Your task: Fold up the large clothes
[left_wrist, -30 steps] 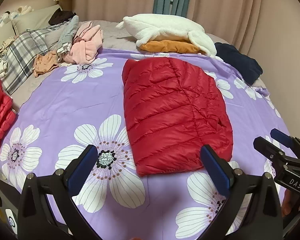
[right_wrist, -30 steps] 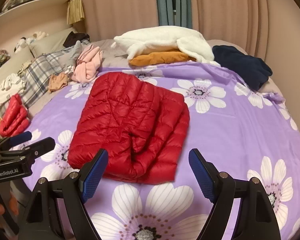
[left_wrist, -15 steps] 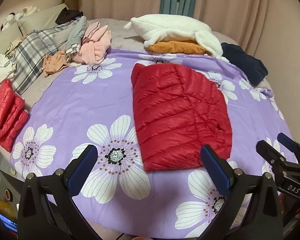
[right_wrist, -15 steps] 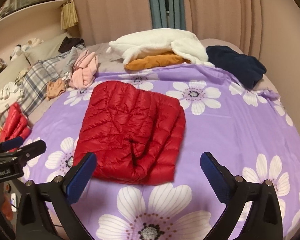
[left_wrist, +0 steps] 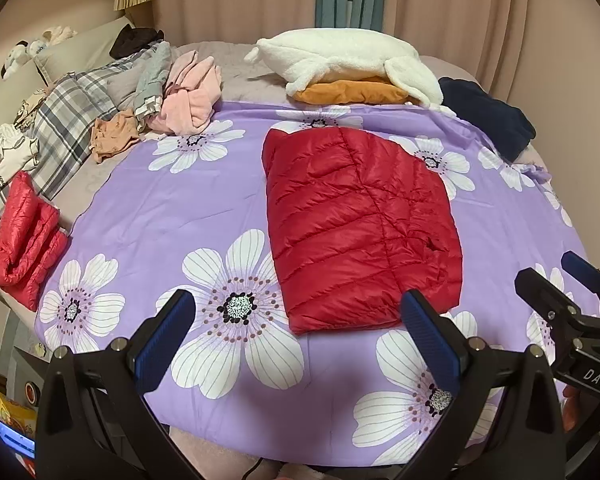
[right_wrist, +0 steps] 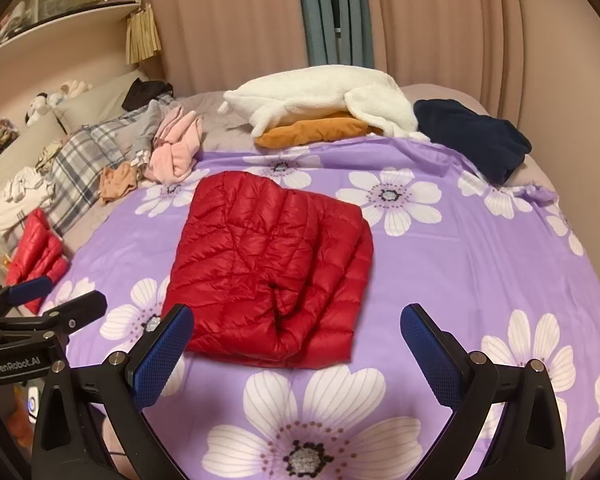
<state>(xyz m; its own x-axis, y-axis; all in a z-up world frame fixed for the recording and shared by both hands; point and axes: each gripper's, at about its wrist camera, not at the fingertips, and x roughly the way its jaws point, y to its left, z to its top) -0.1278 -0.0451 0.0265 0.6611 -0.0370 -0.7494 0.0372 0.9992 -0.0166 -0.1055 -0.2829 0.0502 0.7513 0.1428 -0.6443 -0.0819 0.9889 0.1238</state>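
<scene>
i hold the left gripper [left_wrist: 296,336] low at the bottom of its own view, its blue-padded fingers [left_wrist: 162,340] spread wide with nothing between them. the right gripper [right_wrist: 296,348] sits the same way, fingers [right_wrist: 430,354] wide apart and gripping nothing. each shows at the edge of the other's view, side by side, both pointing forward.
</scene>
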